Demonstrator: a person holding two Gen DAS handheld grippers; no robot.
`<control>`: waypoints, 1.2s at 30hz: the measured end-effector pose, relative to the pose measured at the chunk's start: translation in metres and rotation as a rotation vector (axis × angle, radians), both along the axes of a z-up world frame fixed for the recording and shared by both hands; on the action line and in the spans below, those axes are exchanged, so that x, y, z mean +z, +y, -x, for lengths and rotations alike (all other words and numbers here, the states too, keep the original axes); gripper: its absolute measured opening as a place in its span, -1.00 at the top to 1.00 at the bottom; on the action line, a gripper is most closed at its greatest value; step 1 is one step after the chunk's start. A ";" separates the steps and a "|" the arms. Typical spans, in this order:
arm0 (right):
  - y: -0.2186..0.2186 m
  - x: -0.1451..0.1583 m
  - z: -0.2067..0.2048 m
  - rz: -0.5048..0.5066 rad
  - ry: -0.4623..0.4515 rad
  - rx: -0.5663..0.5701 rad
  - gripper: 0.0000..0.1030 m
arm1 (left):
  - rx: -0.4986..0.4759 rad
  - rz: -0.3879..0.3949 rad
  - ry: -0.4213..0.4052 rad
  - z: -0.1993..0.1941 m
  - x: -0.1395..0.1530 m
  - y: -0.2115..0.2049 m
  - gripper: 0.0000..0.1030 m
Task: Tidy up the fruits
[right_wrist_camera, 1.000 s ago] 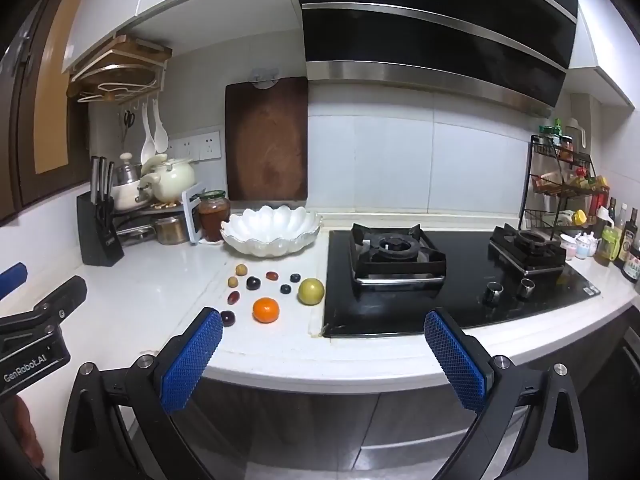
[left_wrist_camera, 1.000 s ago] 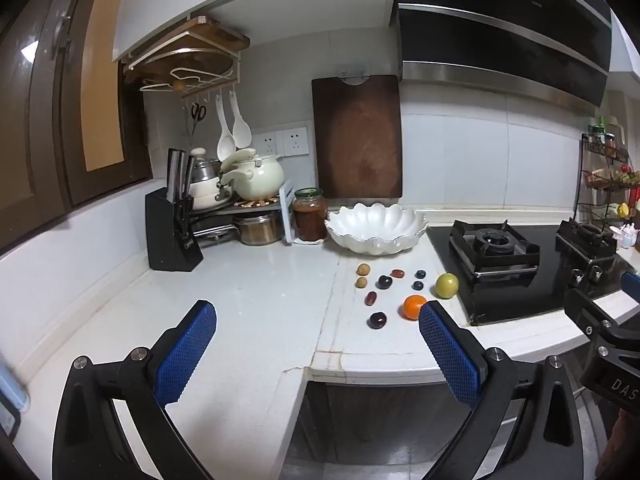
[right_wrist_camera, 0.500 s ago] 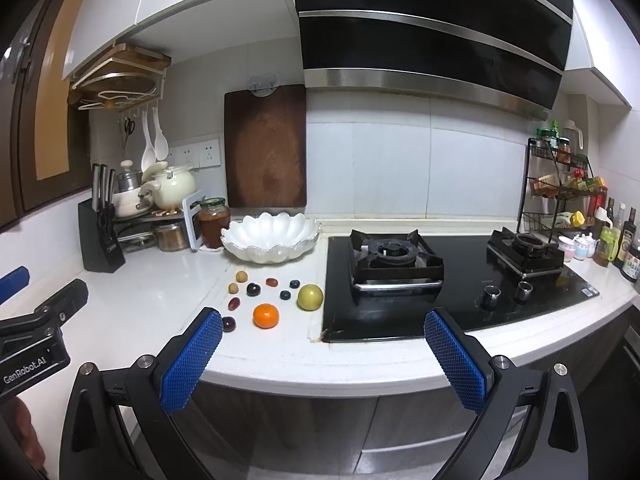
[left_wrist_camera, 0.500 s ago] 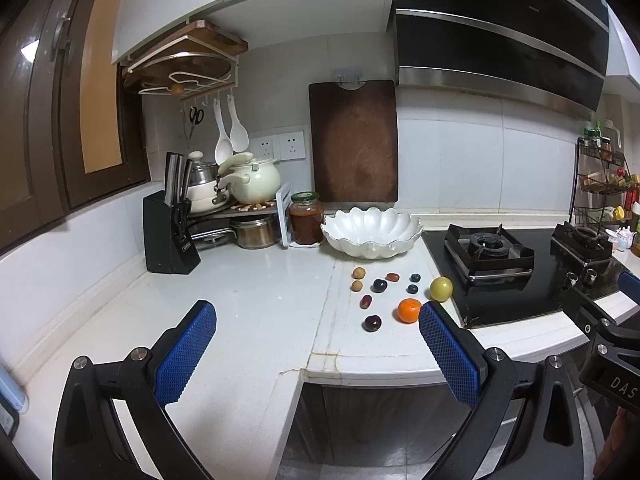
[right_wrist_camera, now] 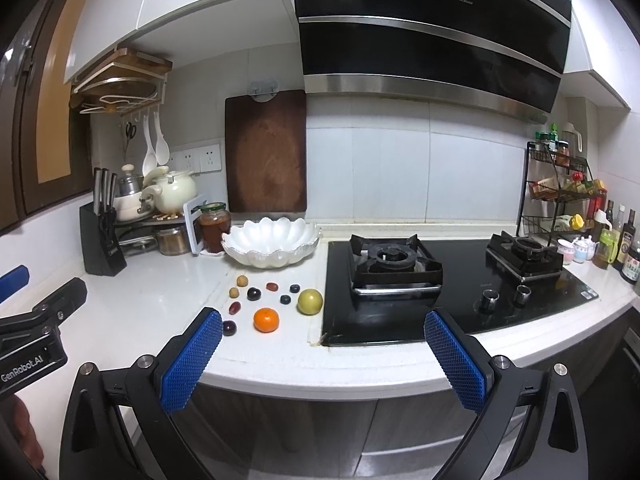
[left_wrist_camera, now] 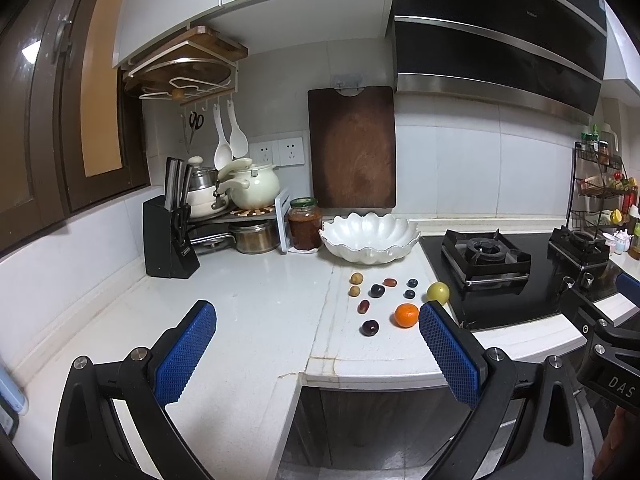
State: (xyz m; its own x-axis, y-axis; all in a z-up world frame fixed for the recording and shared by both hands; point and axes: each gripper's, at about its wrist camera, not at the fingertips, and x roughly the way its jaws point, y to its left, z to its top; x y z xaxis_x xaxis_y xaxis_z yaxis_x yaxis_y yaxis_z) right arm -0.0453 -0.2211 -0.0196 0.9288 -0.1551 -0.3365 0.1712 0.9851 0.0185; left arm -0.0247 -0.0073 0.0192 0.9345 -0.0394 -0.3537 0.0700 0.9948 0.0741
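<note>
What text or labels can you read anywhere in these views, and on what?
"GenRobot.AI": on the left gripper body, right wrist view.
"DAS", cut off at the frame edge: on the right gripper body, left wrist view.
Hood brand: too small to read.
Bottle labels: blurred.
Knife block badge: unreadable.

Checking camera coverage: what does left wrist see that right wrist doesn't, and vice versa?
Left wrist only: the counter's left wing in front of the knife block, a pale blue object at the frame's left edge, and the right gripper from the side.

Right wrist only: the full stove with both knobs, the bottles at far right, and the left gripper from the side.

Shared: white bowl, orange, green fruit, small dark fruits, cutting board, jar.
</note>
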 end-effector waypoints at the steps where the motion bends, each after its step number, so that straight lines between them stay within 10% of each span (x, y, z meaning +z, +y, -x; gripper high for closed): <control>1: 0.000 0.000 0.000 0.000 -0.001 0.001 -0.99 | 0.002 0.001 0.001 0.000 0.001 0.000 -1.00; 36: 0.004 0.001 0.000 -0.002 -0.010 0.002 -0.99 | -0.001 0.004 -0.010 0.000 0.008 -0.004 -1.00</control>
